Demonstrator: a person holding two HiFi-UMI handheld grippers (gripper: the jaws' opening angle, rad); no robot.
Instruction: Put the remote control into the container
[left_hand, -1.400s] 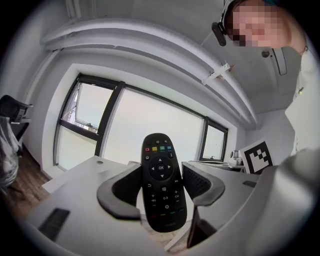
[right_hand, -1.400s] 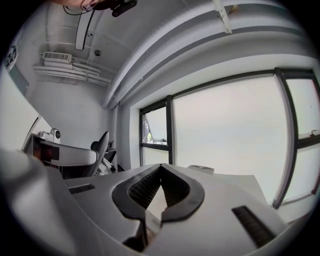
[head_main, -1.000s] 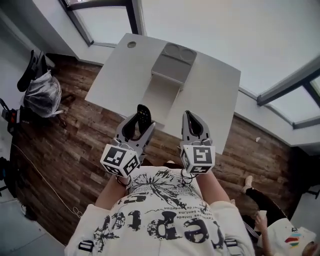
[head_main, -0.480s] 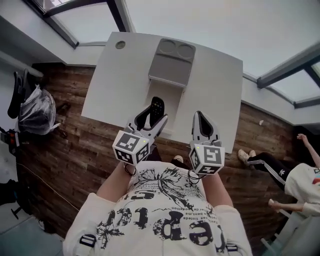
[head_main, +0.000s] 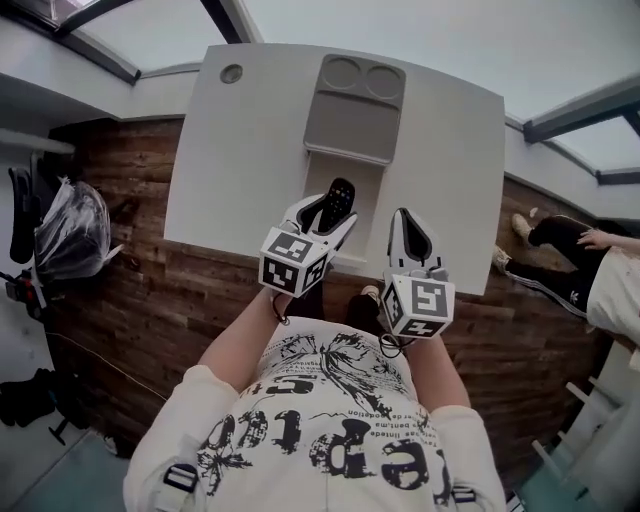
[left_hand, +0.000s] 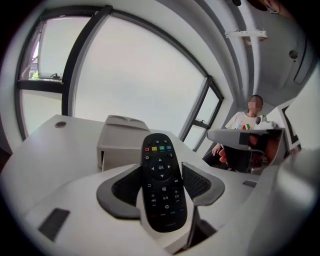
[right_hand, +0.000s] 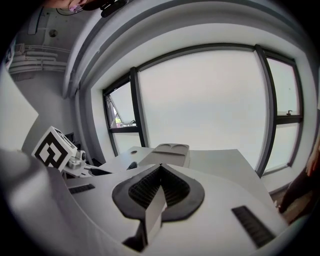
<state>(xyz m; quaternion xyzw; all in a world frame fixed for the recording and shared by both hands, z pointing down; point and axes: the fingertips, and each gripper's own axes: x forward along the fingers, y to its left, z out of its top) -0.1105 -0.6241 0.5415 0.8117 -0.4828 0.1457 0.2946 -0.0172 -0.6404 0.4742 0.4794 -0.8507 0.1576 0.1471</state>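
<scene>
I have the remote control (left_hand: 162, 185) clamped in my left hand-held gripper (head_main: 325, 212); my right hand-held gripper (head_main: 402, 222) is closed, empty; the container (head_main: 352, 115) is not yet reached.

The slim black plastic remote control (left_hand: 161, 192) has a smooth, faintly glossy face, with coloured buttons that look matt. The white-shelled left gripper (left_hand: 162, 172) is matt moulded plastic, and its dark grey pads (left_hand: 125, 187) are finely ribbed and look rubbery. It's the same on the white plastic right gripper (right_hand: 161, 167): smooth dull shell, ridged dark pads (right_hand: 145, 189). The grey box-shaped container (head_main: 350, 125) is moulded plastic with a flat, dull finish. The white tabletop (head_main: 240, 170) is smooth and matt. The dark brown plank floor (head_main: 130, 290) is wood, grainy and rough-looking. The cream T-shirt with black print (head_main: 330, 440) is soft cloth.
</scene>
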